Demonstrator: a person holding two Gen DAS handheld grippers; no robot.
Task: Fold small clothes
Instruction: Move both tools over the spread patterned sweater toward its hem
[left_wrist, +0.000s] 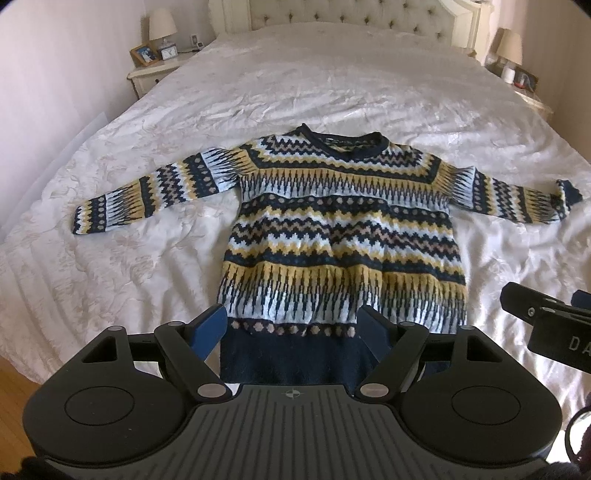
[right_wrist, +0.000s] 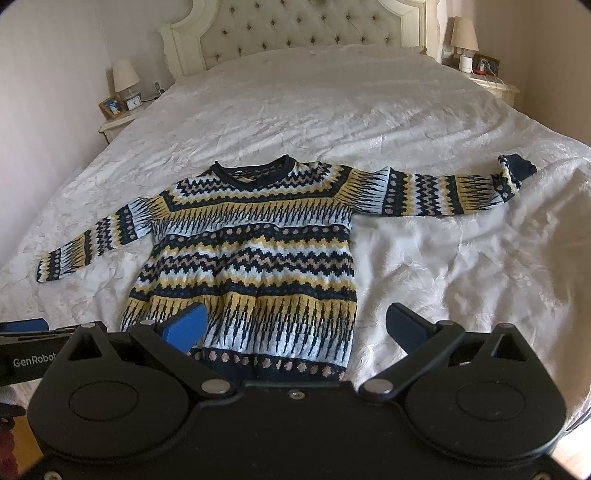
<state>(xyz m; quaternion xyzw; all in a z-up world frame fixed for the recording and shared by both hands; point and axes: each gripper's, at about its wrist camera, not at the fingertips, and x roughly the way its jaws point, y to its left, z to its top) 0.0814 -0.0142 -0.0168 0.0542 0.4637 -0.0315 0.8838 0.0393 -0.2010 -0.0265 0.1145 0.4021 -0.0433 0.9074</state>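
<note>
A small patterned knit sweater (left_wrist: 340, 229) in navy, yellow and pale blue lies flat, front up, on the white bed, both sleeves spread out. It also shows in the right wrist view (right_wrist: 255, 258). My left gripper (left_wrist: 293, 328) is open and empty, its blue fingers either side of the navy hem, held above it. My right gripper (right_wrist: 295, 328) is open and empty over the sweater's lower right corner. The right gripper also shows at the right edge of the left wrist view (left_wrist: 546, 317). The right cuff (right_wrist: 515, 171) is folded back.
The white bedspread (left_wrist: 295, 81) covers a wide bed with a tufted headboard (right_wrist: 303, 29). Nightstands with lamps stand at both sides: left (left_wrist: 155, 62) and right (right_wrist: 484, 74). Wooden floor (left_wrist: 14, 380) shows at the near left corner of the bed.
</note>
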